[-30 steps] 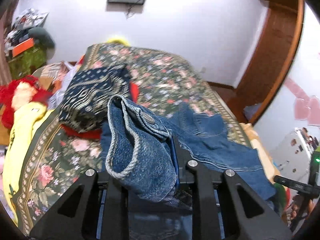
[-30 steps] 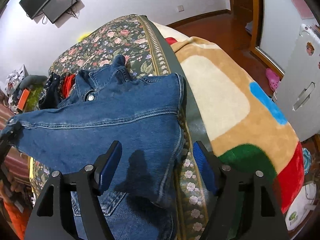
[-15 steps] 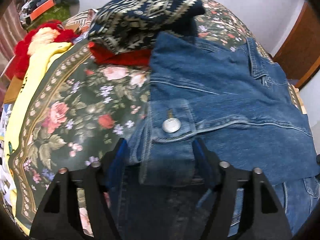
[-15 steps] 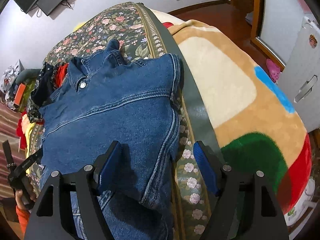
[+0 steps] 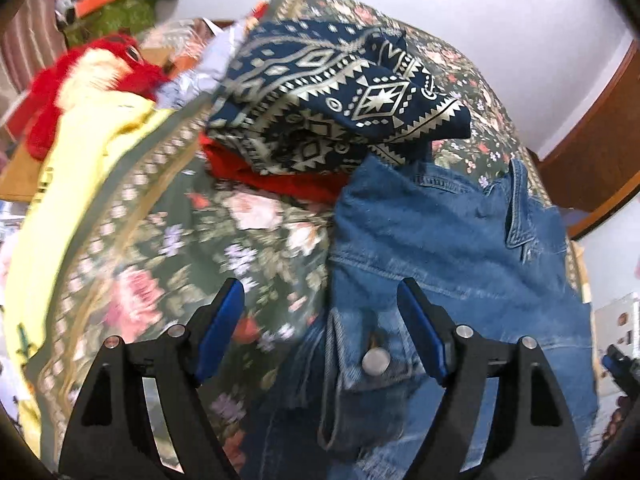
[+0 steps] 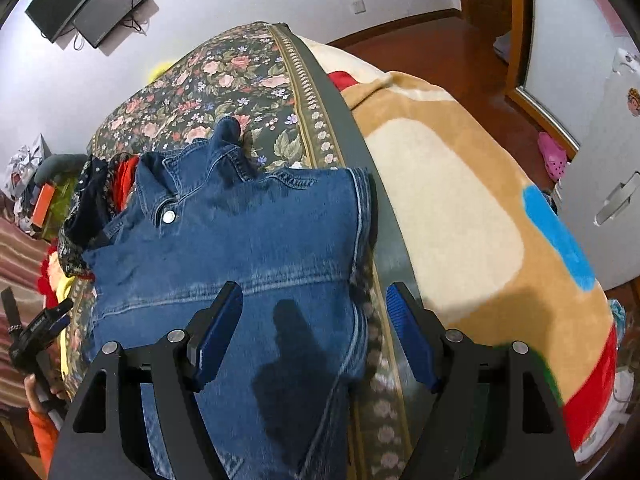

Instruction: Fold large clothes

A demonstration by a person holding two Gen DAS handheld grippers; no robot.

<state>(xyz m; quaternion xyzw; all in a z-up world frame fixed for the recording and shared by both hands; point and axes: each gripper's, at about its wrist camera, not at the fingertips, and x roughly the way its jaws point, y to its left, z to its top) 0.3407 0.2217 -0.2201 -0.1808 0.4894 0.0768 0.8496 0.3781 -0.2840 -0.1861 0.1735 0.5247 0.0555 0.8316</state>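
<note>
Floral bedspread (image 5: 172, 248) carries one denim jacket (image 6: 248, 248) lying flat below my two claws: left gripper (image 5: 320, 328) opening over its cuff, right gripper (image 6: 314, 332) open, empty.

A denim jacket (image 6: 248, 248) of coarse blue cloth with pale stitched seams and a shiny metal button (image 6: 168, 216) lies on a bed (image 6: 240, 76) covered in matt floral woven cloth. Beside it, a fleecy tan blanket (image 6: 460, 168) looks soft and napped. A navy patterned cloth (image 5: 332, 96) looks smooth. The floor (image 6: 440, 44) is glossy red-brown wood. The gripper frames are matt black plastic with ribbed blue pads (image 6: 408, 336).
</note>
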